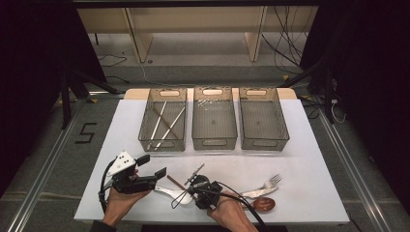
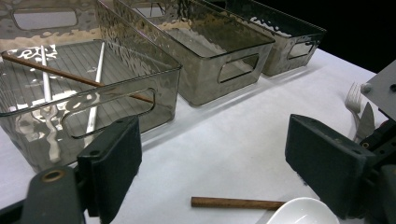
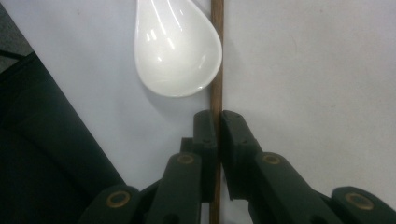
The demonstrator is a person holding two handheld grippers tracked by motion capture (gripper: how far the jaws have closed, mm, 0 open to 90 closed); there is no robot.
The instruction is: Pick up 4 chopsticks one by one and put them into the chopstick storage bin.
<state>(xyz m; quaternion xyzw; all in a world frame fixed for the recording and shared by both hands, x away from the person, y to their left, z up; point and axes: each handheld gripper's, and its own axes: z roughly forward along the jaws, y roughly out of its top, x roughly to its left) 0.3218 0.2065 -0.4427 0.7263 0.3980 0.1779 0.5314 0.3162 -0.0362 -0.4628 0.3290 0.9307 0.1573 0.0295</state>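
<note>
A brown wooden chopstick (image 3: 216, 70) lies on the white table cover, and my right gripper (image 3: 216, 116) is shut on it, the pads pressing from both sides. A white ceramic spoon (image 3: 177, 46) rests bowl-up right beside the chopstick. In the high view the right gripper (image 1: 187, 188) is near the front edge with the chopstick (image 1: 175, 182) pointing left. My left gripper (image 1: 154, 166) stands open just to the left, nothing between its jaws. In the left gripper view its open jaws (image 2: 219, 172) frame the chopstick (image 2: 233, 203) and the spoon's rim (image 2: 303, 212).
Three clear grey bins stand in a row at the back; the left bin (image 1: 145, 126) holds several chopsticks (image 1: 167, 123), white and brown. The middle bin (image 1: 214, 140) and right bin (image 1: 263, 141) look bare. A fork (image 1: 271, 181), a knife (image 1: 251, 193) and a brown spoon (image 1: 263, 204) lie front right.
</note>
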